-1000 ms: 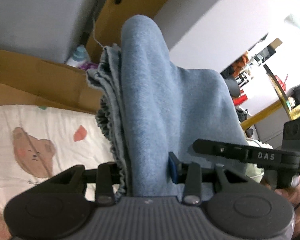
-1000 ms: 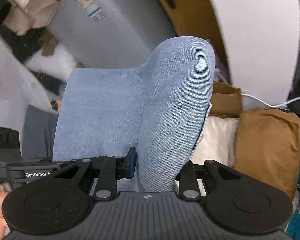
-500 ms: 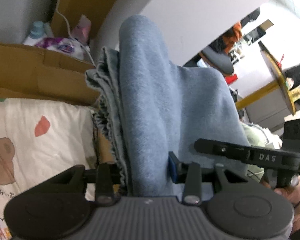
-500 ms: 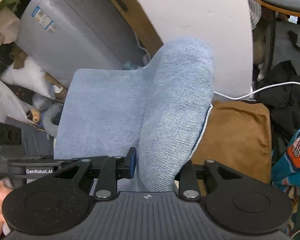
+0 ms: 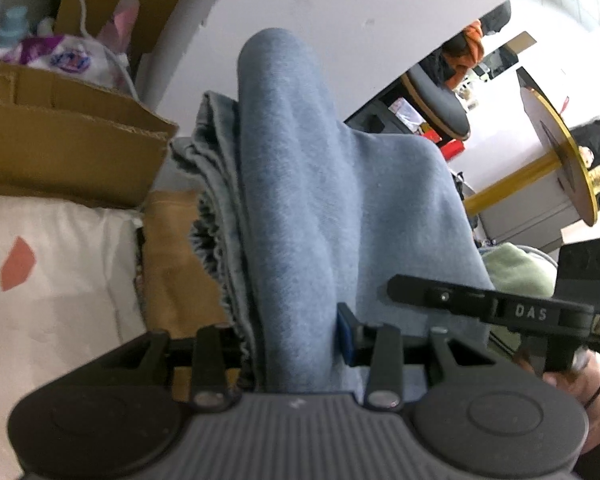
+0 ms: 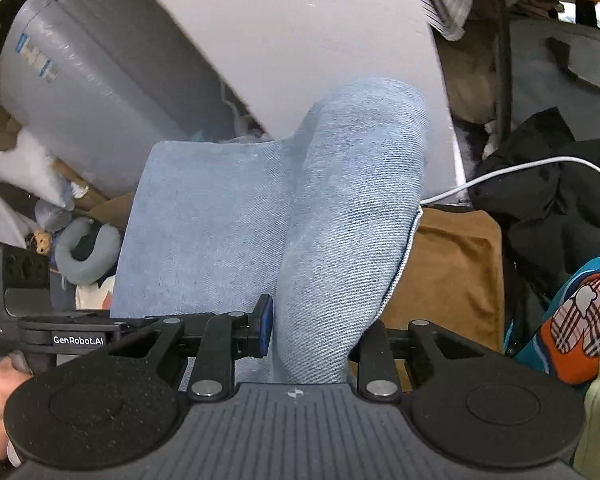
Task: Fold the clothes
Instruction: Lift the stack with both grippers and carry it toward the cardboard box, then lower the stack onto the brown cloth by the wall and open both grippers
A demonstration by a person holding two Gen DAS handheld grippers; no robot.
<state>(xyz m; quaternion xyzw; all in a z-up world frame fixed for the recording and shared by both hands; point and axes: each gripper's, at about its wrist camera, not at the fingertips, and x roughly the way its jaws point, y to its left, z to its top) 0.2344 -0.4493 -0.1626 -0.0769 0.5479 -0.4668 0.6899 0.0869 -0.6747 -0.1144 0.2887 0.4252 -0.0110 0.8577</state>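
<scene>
A folded blue garment (image 5: 300, 208) is held off the surface between two handheld grippers, one thick bunch of cloth clamped in each. The left gripper (image 5: 296, 344) is closed partway on layered cloth whose gathered, elasticated edge shows at its left side; the right gripper (image 6: 312, 336) is closed more narrowly on a rolled denim fold (image 6: 352, 216). In both views the fabric rises from the jaws and spans across to the other tool, so the garment is carried between the two, over a white printed sheet (image 5: 52, 280) and beside a cardboard box (image 5: 60, 136). A white cable (image 6: 512, 172) and dark clothing (image 6: 548, 184) are seen to the right.

Several risks are judged from here. The stacked layers could be let slip unevenly if either grip is loosened early, and the fold would be undone. The bundle could be dropped askew if one side is lowered ahead of the other. The hanging edge could be snagged on the box flap, since clutter lies close on every side.
</scene>
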